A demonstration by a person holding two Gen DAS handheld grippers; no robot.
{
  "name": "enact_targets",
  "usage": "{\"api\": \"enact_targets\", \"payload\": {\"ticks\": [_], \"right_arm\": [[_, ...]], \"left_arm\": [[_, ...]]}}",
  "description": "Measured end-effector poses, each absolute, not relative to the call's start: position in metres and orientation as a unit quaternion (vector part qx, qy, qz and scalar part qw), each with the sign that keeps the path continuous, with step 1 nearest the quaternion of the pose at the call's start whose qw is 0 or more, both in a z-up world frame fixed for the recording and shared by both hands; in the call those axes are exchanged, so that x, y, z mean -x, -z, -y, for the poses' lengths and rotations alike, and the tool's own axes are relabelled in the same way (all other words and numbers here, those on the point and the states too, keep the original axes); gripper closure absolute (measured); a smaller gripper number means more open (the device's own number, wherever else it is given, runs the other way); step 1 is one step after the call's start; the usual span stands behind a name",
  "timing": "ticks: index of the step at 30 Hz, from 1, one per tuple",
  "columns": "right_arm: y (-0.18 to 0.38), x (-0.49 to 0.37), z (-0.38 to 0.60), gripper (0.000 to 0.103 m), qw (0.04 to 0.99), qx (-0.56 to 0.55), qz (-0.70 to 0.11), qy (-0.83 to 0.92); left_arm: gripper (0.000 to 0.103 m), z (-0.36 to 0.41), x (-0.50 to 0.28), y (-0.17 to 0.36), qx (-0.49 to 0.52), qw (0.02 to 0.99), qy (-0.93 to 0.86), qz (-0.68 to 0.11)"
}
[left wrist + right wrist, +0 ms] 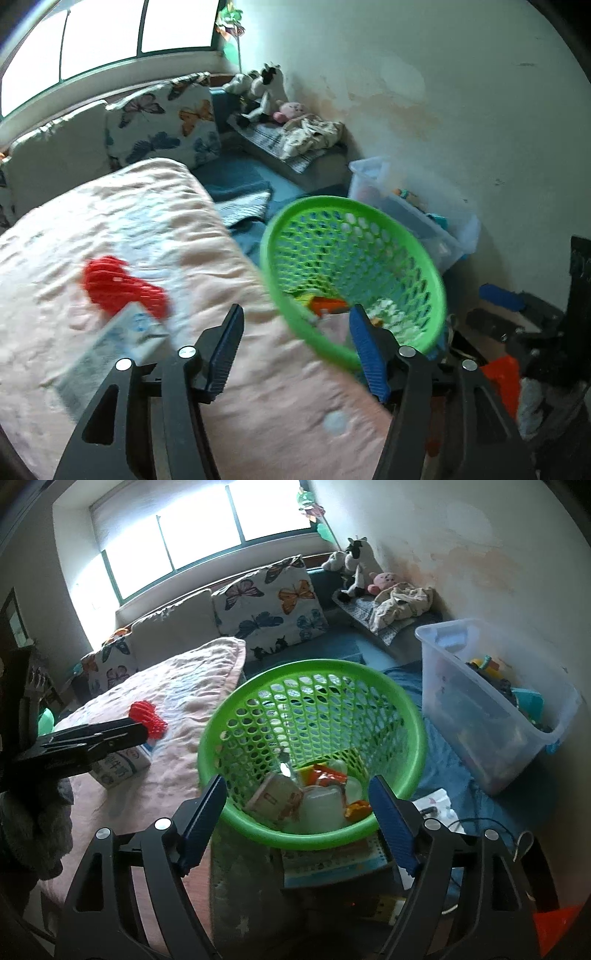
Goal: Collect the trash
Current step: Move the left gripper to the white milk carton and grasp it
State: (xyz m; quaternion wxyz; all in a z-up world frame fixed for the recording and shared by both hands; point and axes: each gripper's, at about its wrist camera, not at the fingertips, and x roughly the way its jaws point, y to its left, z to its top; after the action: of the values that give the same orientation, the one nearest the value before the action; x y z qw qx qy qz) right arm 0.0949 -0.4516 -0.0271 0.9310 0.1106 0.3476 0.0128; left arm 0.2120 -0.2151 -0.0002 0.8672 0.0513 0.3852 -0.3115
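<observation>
A green mesh basket [402,709] stands by the bed edge and holds several pieces of trash, among them a small carton [275,799] and orange wrappers [325,775]. The basket also shows in the left wrist view [280,288]. On the pink blanket [110,221] lie a white milk carton [110,350] and a red mesh piece [118,284]. My left gripper [295,332] is open and empty above the blanket, just right of the carton. My right gripper [297,797] is open and empty over the basket's near rim. The left gripper also shows in the right wrist view [146,733], over the milk carton [118,768].
A clear plastic bin [491,716] of toys stands right of the basket. Butterfly cushions [269,605] and stuffed toys [356,565] line the window wall. A booklet [332,864] lies under the basket. Dark and orange items [506,376] clutter the floor on the right.
</observation>
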Motion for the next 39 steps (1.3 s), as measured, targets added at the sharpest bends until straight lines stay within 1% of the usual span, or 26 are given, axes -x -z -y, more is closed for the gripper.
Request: {"api": "enact_targets", "payload": {"ticks": [1,5,7,15,18,24,28,39], "right_arm": [[0.027,-0.096,0.449,0.024,0.931,-0.109,-0.347,-0.015],[0.024,-0.098,0.442,0.023,0.932,-0.103,-0.348,-0.022],[0.023,-0.101,0.437,0.023,0.932,-0.1,-0.349,-0.025],[0.02,-0.11,0.419,0.022,0.931,-0.095,-0.35,-0.042],[0.019,-0.113,0.413,0.022,0.931,-0.093,-0.351,-0.048],[0.018,-0.117,0.402,0.022,0.93,-0.086,-0.353,-0.058],[0.019,-0.121,0.394,0.022,0.928,-0.083,-0.357,-0.062],[0.022,-0.13,0.382,0.02,0.925,-0.08,-0.365,-0.072]], "left_arm": [[0.038,0.209,-0.212,0.0,-0.057,0.87,0.306,-0.381],[0.035,0.186,-0.214,-0.002,-0.082,0.881,0.288,-0.366],[0.031,0.173,-0.217,-0.001,-0.088,0.884,0.281,-0.363],[0.03,0.138,-0.229,0.006,-0.089,0.89,0.251,-0.37],[0.028,0.13,-0.231,0.011,-0.097,0.889,0.25,-0.371],[0.027,0.123,-0.236,0.019,-0.109,0.882,0.256,-0.38],[0.023,0.122,-0.242,0.024,-0.114,0.875,0.268,-0.386],[0.023,0.124,-0.255,0.035,-0.129,0.864,0.279,-0.399]]}}
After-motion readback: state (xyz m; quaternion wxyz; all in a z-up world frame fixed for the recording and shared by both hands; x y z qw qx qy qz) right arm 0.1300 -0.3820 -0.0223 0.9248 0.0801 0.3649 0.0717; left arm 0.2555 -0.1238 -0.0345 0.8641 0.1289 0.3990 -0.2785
